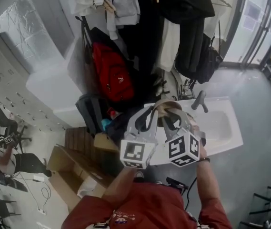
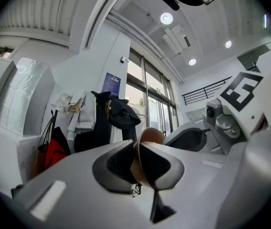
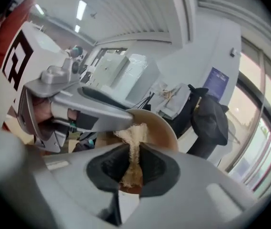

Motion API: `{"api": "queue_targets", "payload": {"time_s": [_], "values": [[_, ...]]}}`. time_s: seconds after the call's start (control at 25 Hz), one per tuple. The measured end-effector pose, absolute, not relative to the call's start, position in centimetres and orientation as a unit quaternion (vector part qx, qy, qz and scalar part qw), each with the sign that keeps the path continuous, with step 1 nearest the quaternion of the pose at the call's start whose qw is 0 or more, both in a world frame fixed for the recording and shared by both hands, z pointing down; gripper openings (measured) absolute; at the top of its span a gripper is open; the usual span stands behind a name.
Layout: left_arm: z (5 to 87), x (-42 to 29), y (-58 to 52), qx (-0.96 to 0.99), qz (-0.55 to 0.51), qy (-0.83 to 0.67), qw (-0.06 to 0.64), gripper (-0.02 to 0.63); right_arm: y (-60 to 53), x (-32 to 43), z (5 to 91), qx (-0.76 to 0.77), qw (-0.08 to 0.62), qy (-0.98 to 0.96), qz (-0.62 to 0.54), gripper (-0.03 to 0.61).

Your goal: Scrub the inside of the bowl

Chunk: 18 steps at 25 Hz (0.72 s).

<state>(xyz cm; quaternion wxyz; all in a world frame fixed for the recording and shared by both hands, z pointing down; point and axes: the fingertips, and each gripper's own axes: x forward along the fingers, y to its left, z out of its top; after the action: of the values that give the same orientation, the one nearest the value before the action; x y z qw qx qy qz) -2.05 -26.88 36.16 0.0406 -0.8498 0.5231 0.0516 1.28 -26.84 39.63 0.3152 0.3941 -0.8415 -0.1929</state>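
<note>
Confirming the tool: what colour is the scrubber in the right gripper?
Pale tan scrubber; the right gripper view shows it best.

- The head view looked from above the person steeply down past the red shirt (image 1: pixel 145 206). The left claw (image 1: pixel 150 116), right claw (image 1: pixel 172 120) and bowl (image 1: pixel 167 106) sat mid-frame at arm's reach.
- The left gripper view faced roughly level along the left claw's jaws, hard against the bowl rim clamped there. The right claw showed at its right side.
- The right gripper view, tilted, faced along the right claw's jaws, very near the scrubbing cloth (image 3: pixel 133 137) pinched there. The left claw crossed from its left.
- All three views shared the bowl and the hanging clothes (image 1: pixel 187 27).
</note>
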Motion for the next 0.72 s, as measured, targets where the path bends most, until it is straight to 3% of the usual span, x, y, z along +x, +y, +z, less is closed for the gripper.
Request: {"api": "queue_targets", "payload": {"time_s": [0.72], "values": [[35.2, -2.4, -26.4, -0.841, 0.067, 0.535, 0.056, 0.043, -27.9, 3.0, 37.9, 0.454, 0.026, -0.881, 0.135, 0.049]]}}
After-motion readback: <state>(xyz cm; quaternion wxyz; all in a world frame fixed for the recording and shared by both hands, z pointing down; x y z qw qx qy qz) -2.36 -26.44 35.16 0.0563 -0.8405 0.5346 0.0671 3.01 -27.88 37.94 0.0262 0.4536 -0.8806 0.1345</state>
